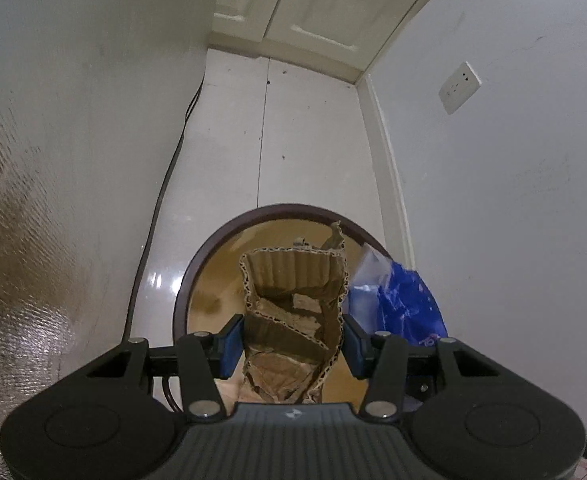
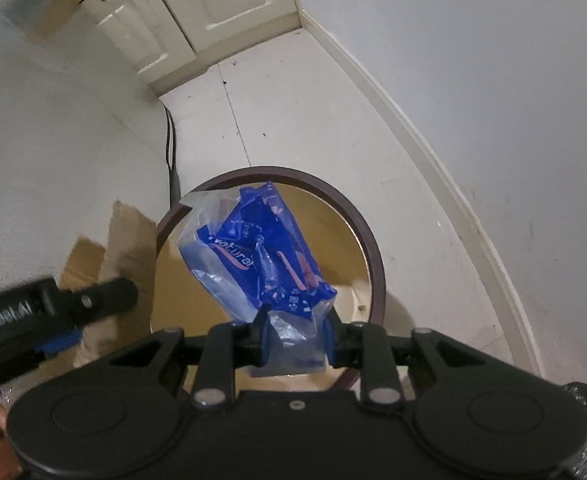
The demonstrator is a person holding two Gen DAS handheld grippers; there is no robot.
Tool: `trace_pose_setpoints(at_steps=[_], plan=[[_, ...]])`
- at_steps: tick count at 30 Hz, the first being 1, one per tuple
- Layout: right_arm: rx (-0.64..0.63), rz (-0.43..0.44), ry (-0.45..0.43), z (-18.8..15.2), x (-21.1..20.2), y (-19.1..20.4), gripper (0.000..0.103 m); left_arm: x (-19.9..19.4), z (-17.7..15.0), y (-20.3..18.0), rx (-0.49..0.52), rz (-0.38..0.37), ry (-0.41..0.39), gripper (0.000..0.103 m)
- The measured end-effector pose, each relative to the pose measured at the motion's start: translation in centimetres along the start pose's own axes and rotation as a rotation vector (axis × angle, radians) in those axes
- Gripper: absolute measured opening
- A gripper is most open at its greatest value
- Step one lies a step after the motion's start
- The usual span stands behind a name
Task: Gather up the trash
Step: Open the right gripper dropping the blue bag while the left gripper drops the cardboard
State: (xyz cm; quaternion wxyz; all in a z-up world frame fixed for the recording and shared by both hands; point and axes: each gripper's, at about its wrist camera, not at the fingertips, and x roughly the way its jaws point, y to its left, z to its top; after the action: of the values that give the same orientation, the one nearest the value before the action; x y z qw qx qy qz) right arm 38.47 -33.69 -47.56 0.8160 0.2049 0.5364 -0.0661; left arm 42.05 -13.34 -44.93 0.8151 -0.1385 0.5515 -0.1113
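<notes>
Over the round bin [image 1: 197, 264], in a narrow white-floored corner between a wall and a cupboard. Dark rim, tan inside; how full it is cannot be read.

Left gripper [image 1: 293, 338]: jaws pinching a crumpled piece of cardboard [image 1: 293, 300] from both sides, blue pads against its torn, corrugated edges. The piece hangs over the bin mouth. Judged light and fairly stiff, but already creased and folded, so it likely gives under squeeze rather than slips. A hold across the folded middle, as here, looks sound; the ragged upper flap would tear or bend.

Right gripper [image 2: 295, 338]: jaws drawn close, pinching the clear tail of a blue plastic wrapper [image 2: 253, 252]. The wrapper juts forward over the bin opening, printed side up. Judged very light, soft, slick; it crumples, and a thin film can slide out of the pads. Bunched material near the end gives the best bite.

From the right wrist view the left gripper [image 2: 53, 308] shows blurred at left, with cardboard [image 2: 125, 236] beside it at the bin's edge.

Both pieces look placed for dropping; neither is let go yet.
</notes>
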Motion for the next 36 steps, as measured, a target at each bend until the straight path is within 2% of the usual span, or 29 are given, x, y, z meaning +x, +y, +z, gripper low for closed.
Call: trace_pose_setpoints(at_steps=[13, 21, 24, 26, 36], plan=[[-0.011, 0.023, -0.022, 0.2, 1.6, 0.0, 0.029, 1.6, 0.7, 0.8, -0.041, -0.024, -0.017, 0.051], [-0.031, -0.014, -0.026, -0.4, 0.5, -0.3, 0.060, 2.2, 0.6, 0.5, -0.026, -0.019, -0.004, 0.052], [-0.035, -0.039, -0.019, 0.0, 0.4, -0.4, 0.060, 2.5, 0.7, 0.7, -0.038, -0.025, 0.004, 0.060], [-0.040, -0.053, -0.017, 0.1, 0.2, -0.6, 0.060, 2.9, 0.6, 0.8, -0.049, -0.009, 0.012, 0.073], [-0.094, -0.091, -0.003, 0.4, 0.3, -0.9, 0.061, 4.0, 0.4, 1.0, 0.004, 0.105, 0.080, 0.081]])
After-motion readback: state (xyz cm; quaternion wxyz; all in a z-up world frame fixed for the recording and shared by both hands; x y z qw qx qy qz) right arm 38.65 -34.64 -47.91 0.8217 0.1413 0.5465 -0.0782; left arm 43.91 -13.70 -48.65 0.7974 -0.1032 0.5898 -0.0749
